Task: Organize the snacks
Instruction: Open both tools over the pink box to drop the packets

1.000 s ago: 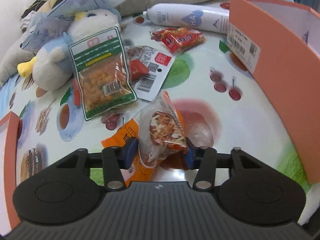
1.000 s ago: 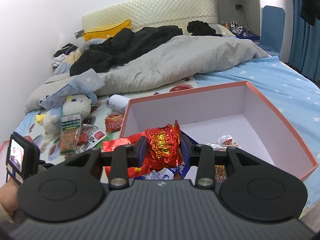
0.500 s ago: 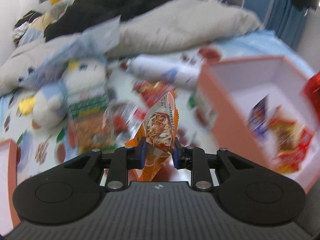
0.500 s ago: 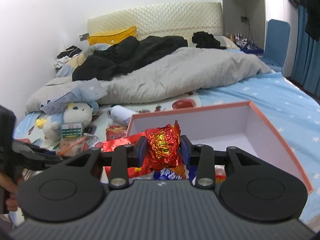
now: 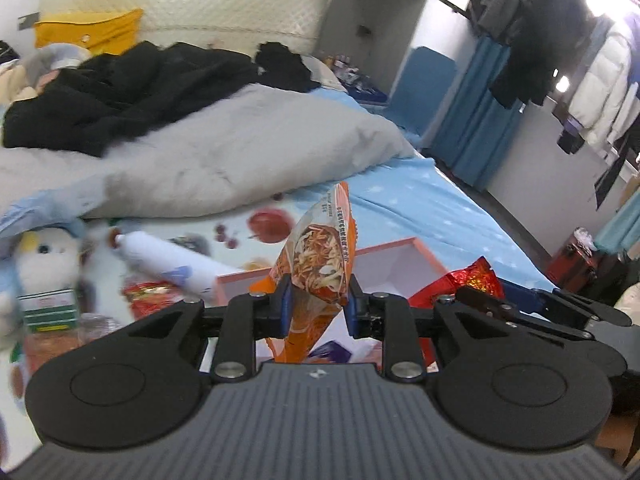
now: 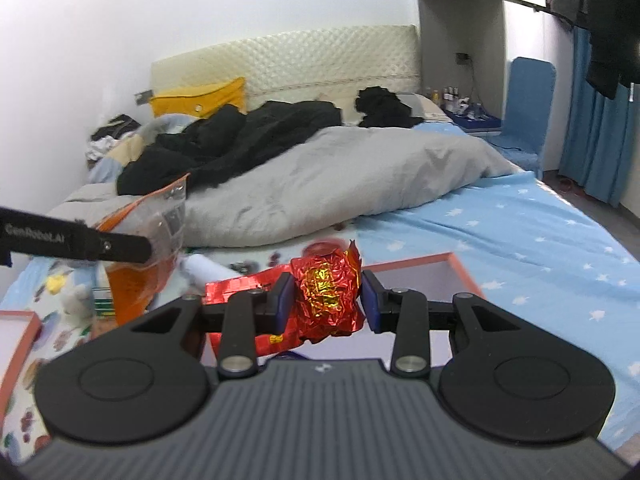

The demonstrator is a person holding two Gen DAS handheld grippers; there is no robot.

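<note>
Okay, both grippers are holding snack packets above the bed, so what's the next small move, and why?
Probably carry the left gripper forward and lower its orange packet over the pink box. The packet is clamped between the pads and lifted off the bed, and the box's white inside sits open just beyond it. The right gripper holds a red foil packet near the same box, so stagger the two drops.

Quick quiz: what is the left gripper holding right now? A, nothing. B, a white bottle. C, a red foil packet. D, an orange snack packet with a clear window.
D: in the left wrist view the left gripper is clamped on the orange snack packet, while the red foil packet sits in the right gripper.
</note>
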